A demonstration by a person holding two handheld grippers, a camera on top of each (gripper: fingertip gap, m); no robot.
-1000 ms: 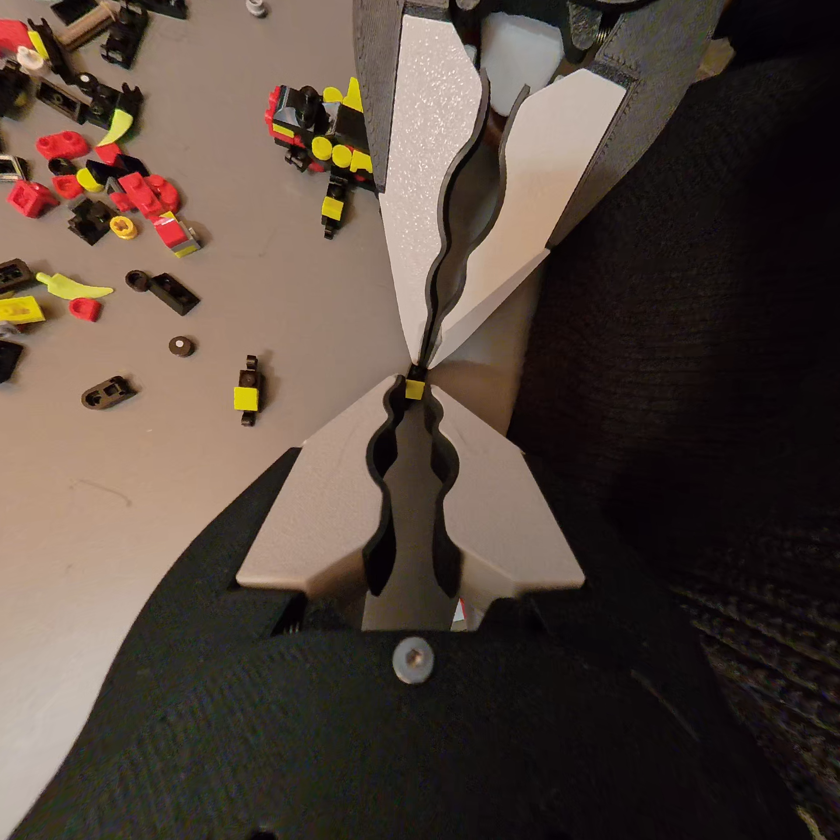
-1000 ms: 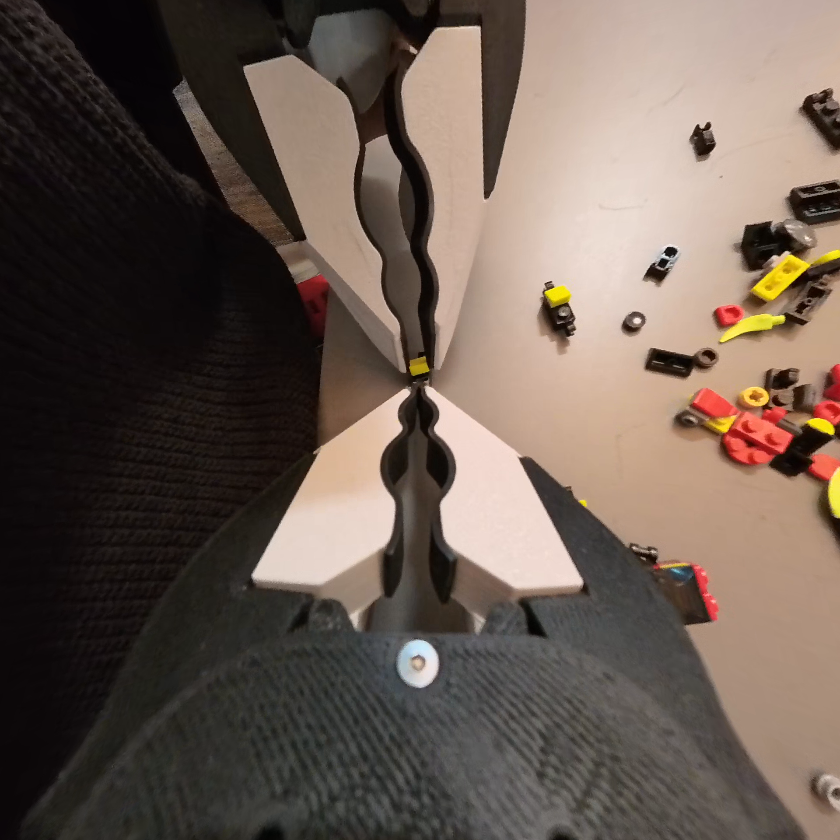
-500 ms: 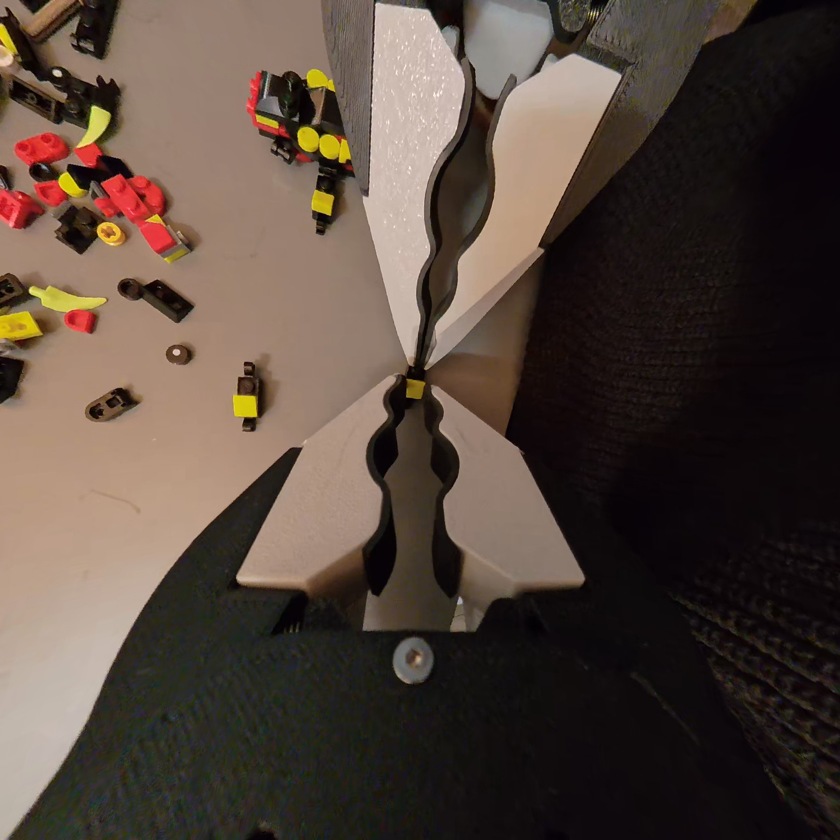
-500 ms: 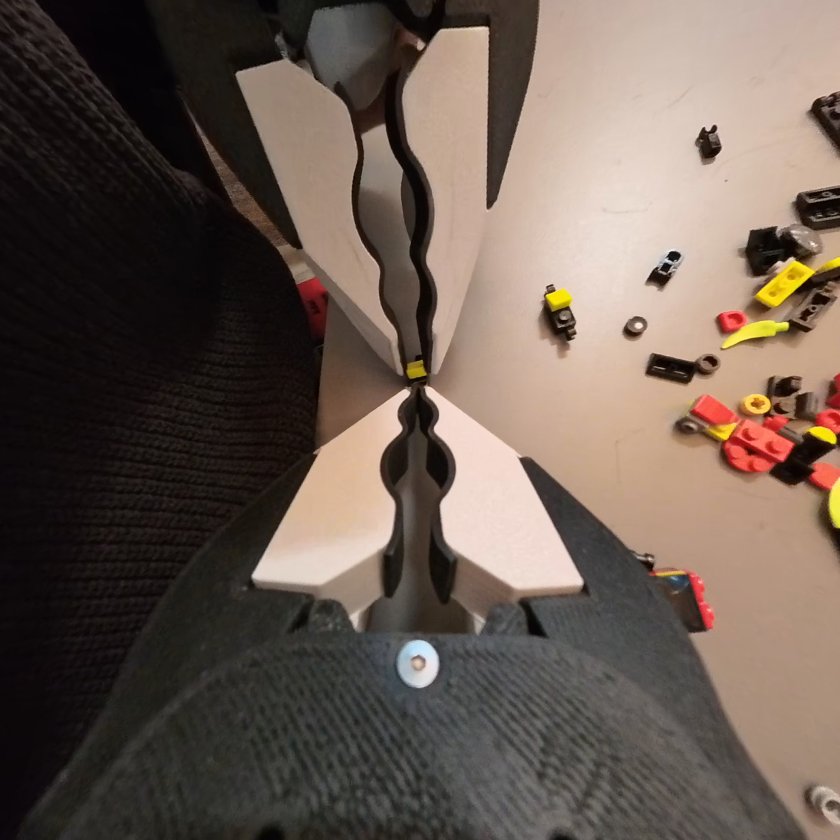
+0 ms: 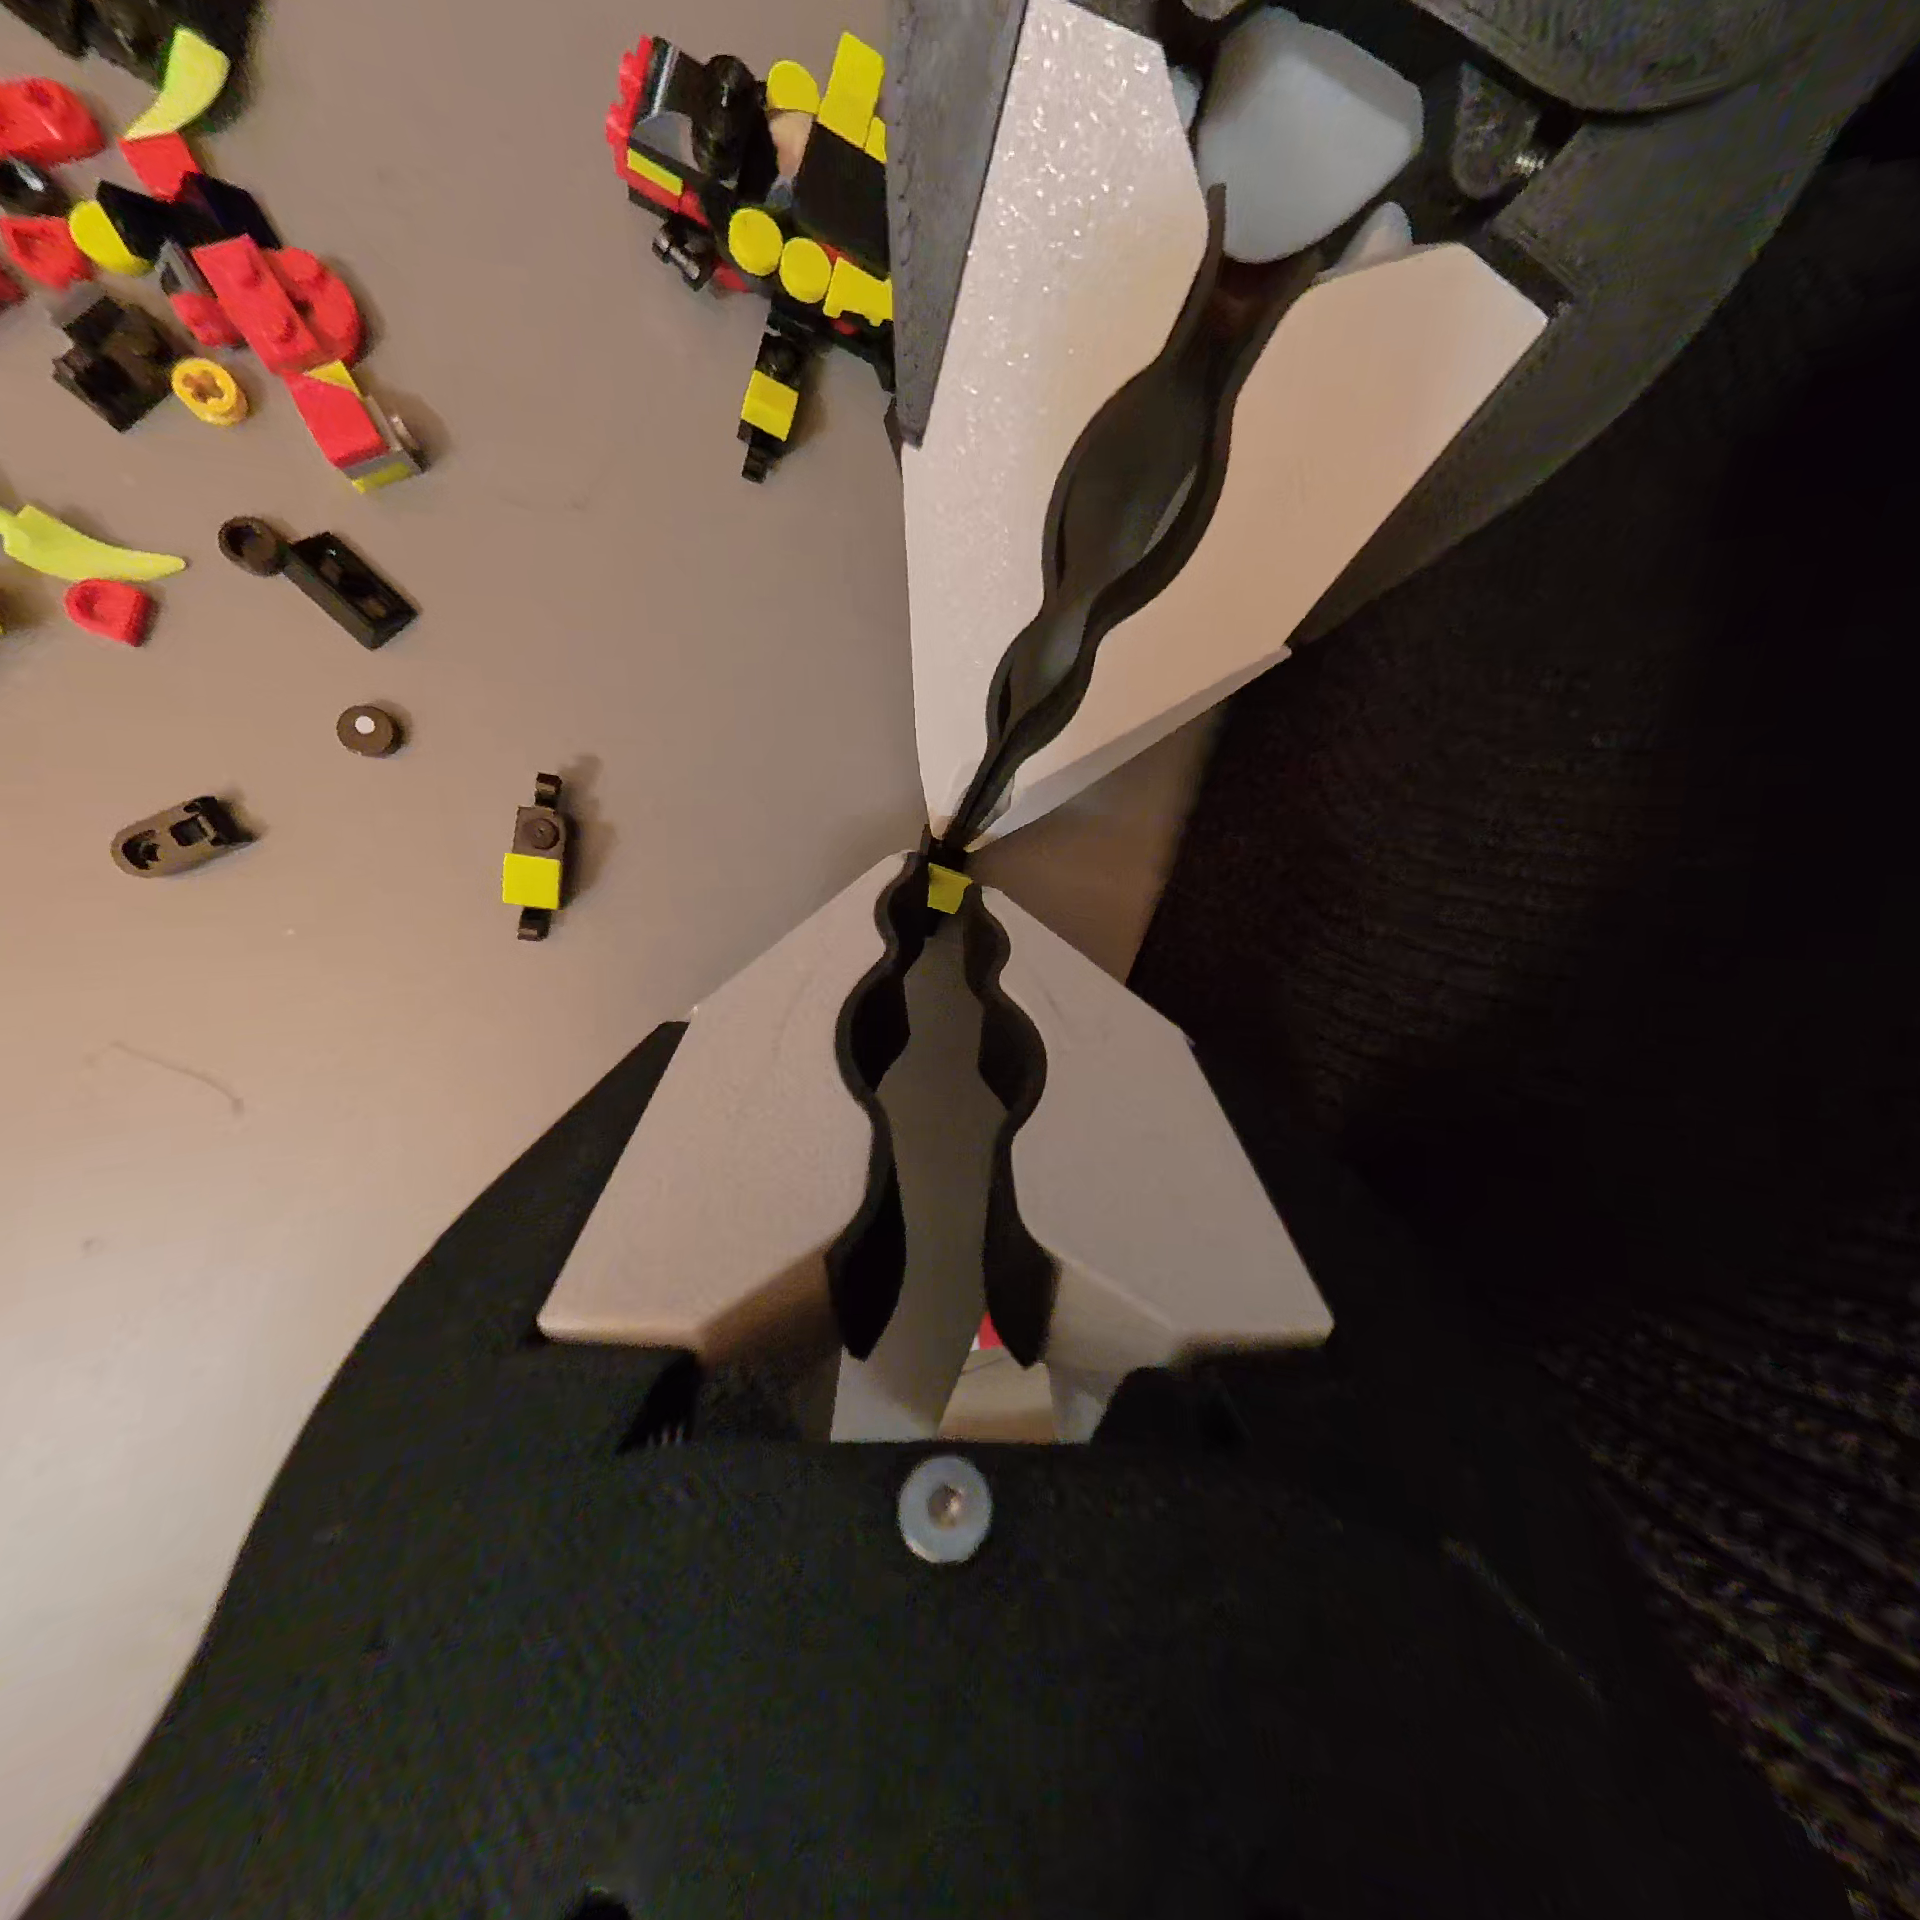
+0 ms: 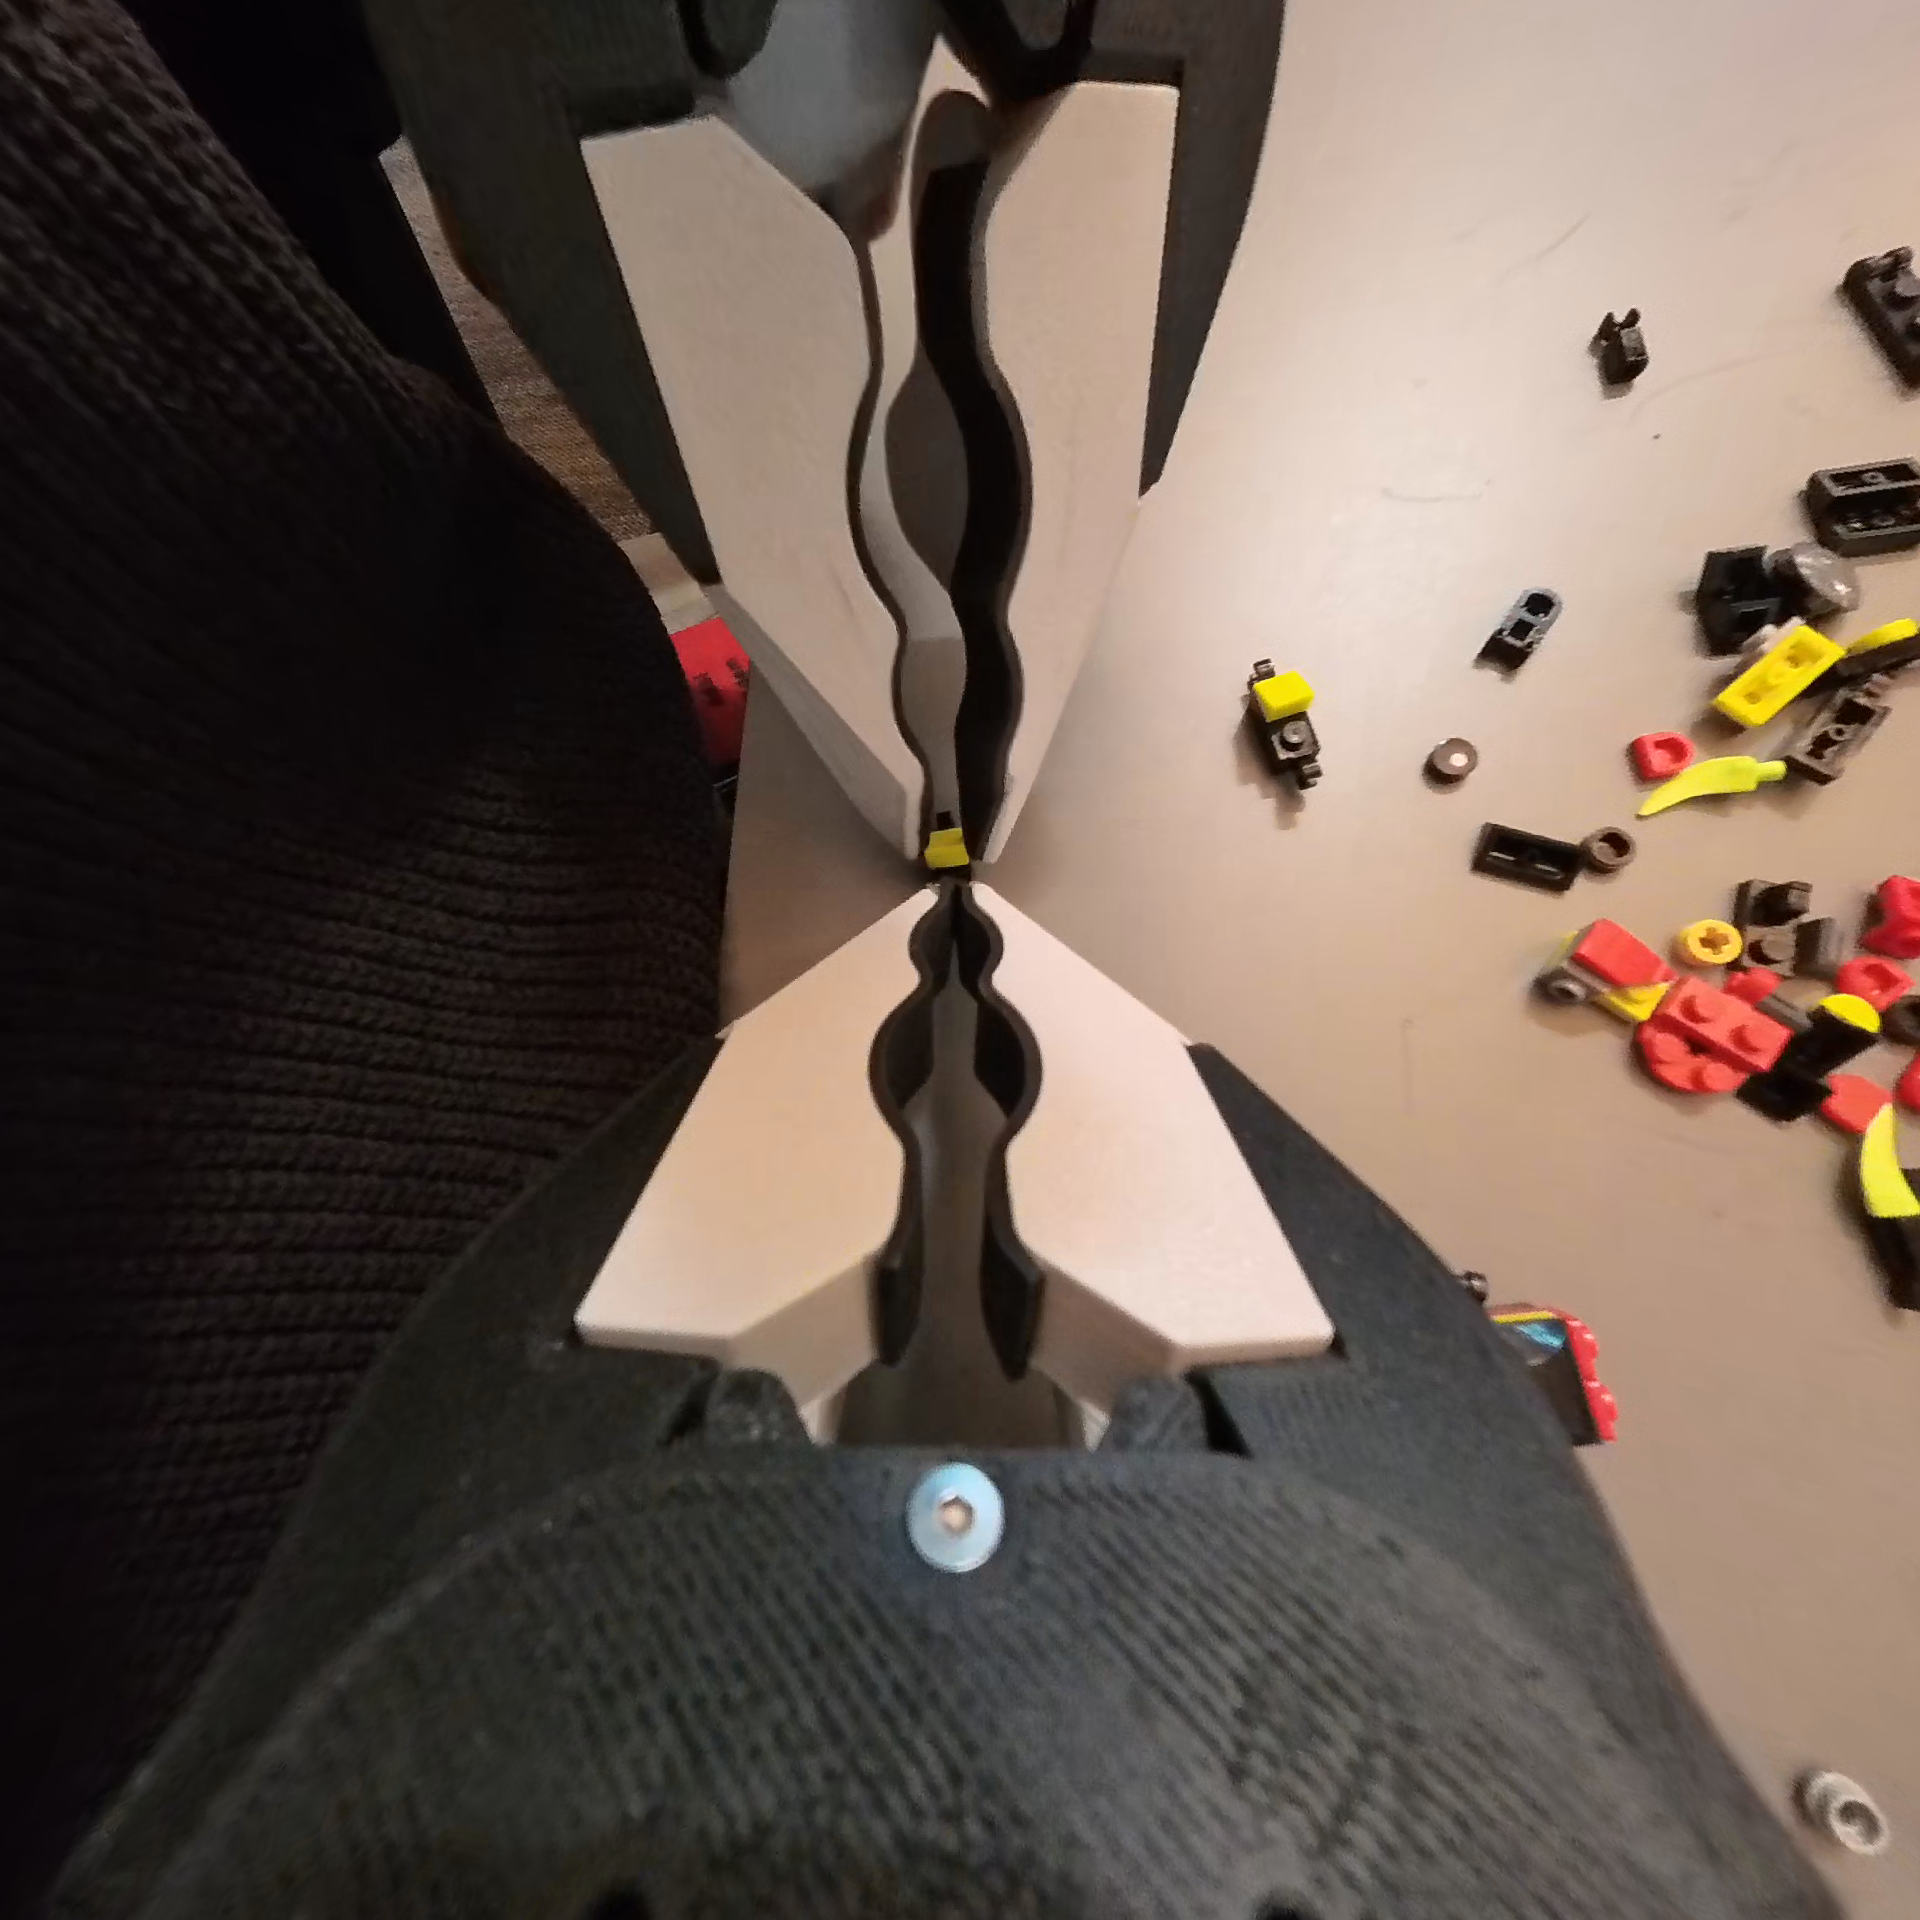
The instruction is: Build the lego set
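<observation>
Beside the matching yellow-and-black sub-assembly [image 5: 537,858] on the table, left gripper [image 5: 943,883] and right gripper [image 6: 951,896] tip to tip, both closed on one small yellow-and-black piece [image 5: 947,889]: best pressed squarely, without twisting

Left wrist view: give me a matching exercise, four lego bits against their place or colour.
1. small yellow piece
2. half-built model
3. flat round piece
4. curved claw

A. dark, with a pale centre
B. lime green, at the left edge
C. pinched in the left gripper
D. on the table, top of the view

Pairs: 1-C, 2-D, 3-A, 4-B.
</observation>
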